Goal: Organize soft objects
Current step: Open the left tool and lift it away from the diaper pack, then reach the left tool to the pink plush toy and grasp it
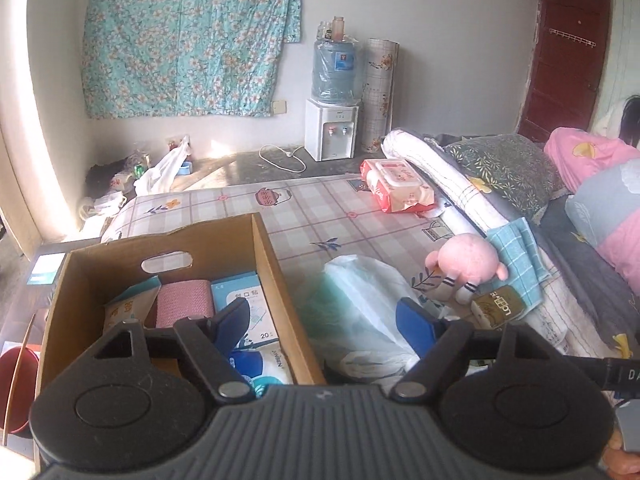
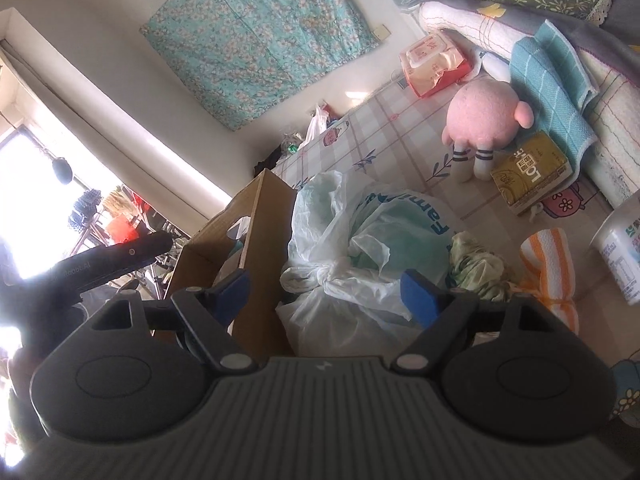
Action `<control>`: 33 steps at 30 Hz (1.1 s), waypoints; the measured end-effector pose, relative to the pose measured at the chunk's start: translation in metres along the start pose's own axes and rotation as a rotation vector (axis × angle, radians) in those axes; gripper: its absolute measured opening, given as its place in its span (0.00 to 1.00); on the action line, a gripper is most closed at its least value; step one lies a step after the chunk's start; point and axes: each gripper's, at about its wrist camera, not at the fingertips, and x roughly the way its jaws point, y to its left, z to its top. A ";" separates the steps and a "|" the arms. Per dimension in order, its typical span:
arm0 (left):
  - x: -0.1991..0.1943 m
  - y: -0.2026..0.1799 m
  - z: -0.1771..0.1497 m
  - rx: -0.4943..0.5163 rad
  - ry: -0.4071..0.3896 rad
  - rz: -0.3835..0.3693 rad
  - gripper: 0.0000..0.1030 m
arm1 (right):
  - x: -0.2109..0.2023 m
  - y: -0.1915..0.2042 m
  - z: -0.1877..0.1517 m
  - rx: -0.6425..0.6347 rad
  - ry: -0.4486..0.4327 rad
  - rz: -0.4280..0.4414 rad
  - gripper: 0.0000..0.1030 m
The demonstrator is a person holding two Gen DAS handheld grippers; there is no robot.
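Gold tissue pack (image 1: 498, 305), right of the left claw's right finger: "LOT" legible, the rest unclear. Blue-and-white box (image 1: 246, 312) in the cardboard carton, just beyond that claw's left finger: "20". White plastic bag (image 2: 384, 232) ahead of the right claw: blue lettering, partly folded, unreadable.

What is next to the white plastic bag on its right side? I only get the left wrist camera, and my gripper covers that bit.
Observer: A crumpled green cloth lies right next to the bag.
Operator: Is anything else soft near it?
Observer: Yes, a rolled orange-and-white striped towel lies beside the cloth.
Operator: And what is past the towel?
Observer: A white tub stands upright at the edge of the right wrist view.
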 end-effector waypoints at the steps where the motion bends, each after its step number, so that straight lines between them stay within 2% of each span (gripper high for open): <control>1: 0.003 -0.011 0.008 0.024 0.005 -0.024 0.82 | -0.001 -0.004 0.005 -0.002 -0.017 -0.015 0.80; 6: 0.039 -0.063 0.043 0.105 0.081 -0.145 0.83 | 0.004 -0.024 0.029 -0.021 -0.109 -0.114 0.80; 10: 0.088 -0.107 0.064 0.166 0.110 -0.160 0.83 | 0.024 -0.042 0.056 -0.045 -0.186 -0.224 0.80; 14: 0.140 -0.136 0.081 0.179 0.154 -0.200 0.77 | 0.049 -0.061 0.085 -0.069 -0.203 -0.321 0.80; 18: 0.193 -0.156 0.092 0.157 0.230 -0.256 0.69 | 0.079 -0.082 0.101 -0.068 -0.161 -0.371 0.80; 22: 0.238 -0.174 0.096 0.165 0.275 -0.269 0.65 | 0.108 -0.105 0.107 -0.009 -0.102 -0.378 0.80; 26: 0.281 -0.180 0.094 0.122 0.363 -0.297 0.62 | 0.123 -0.121 0.107 0.051 -0.078 -0.362 0.78; 30: 0.311 -0.180 0.092 0.068 0.435 -0.319 0.64 | 0.131 -0.129 0.107 0.086 -0.076 -0.323 0.79; 33: 0.321 -0.178 0.094 0.049 0.443 -0.311 0.68 | 0.137 -0.135 0.112 0.116 -0.073 -0.300 0.79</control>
